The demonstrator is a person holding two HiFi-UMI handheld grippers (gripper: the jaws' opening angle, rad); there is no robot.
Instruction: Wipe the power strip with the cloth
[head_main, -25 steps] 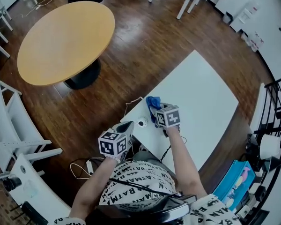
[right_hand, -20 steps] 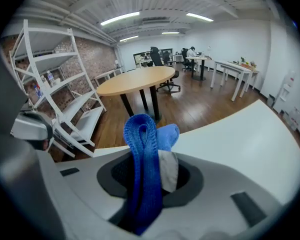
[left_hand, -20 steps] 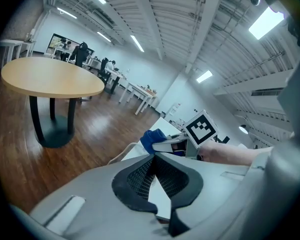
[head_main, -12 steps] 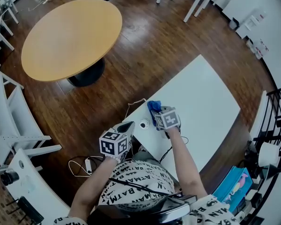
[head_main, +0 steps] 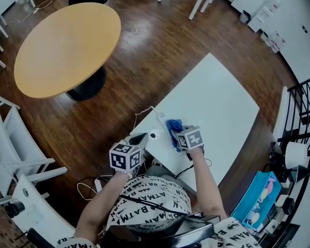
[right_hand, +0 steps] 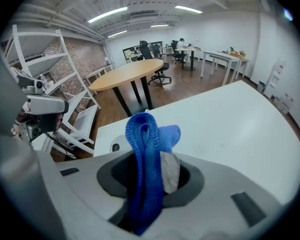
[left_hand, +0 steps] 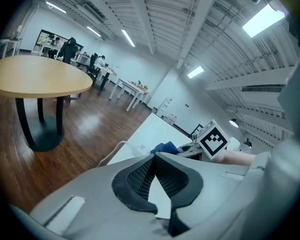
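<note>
Nearest, along the bottom edge of the head view, the person (head_main: 144, 203) in a printed shirt held both forearms forward. The left gripper (head_main: 140, 138) sat low and left of centre, its tip at the near-left edge of the white worktop (head_main: 222, 102). In the left gripper view its dark mesh jaws met at their tips with nothing between them, and only a wedge of worktop showed through behind the tips.

Just right of centre, the right gripper (head_main: 180, 135) was over the worktop. Its jaws were closed on the blue cloth (right_hand: 145, 134), which stood up out of them in a folded loop. A small round white thing (head_main: 155, 134) with a dark centre lay on the worktop between the two grippers, close to the edge.

Beyond that, the white power strip (left_hand: 136, 148) lay on the worktop near its left corner, just beside the cloth. It was hard to pick out against the white surface in the head view. A white cable (left_hand: 112, 154) ran from it off the worktop's edge. Whether the cloth touched the strip could not be told.

Farther off, the dark wooden floor (head_main: 144, 61) filled the middle of the head view. A round wooden table (head_main: 67, 48) on a dark pedestal stood in the upper left. White shelving (head_main: 20, 154) lined the lower left and a black rack (head_main: 306, 112) the right edge.
</note>
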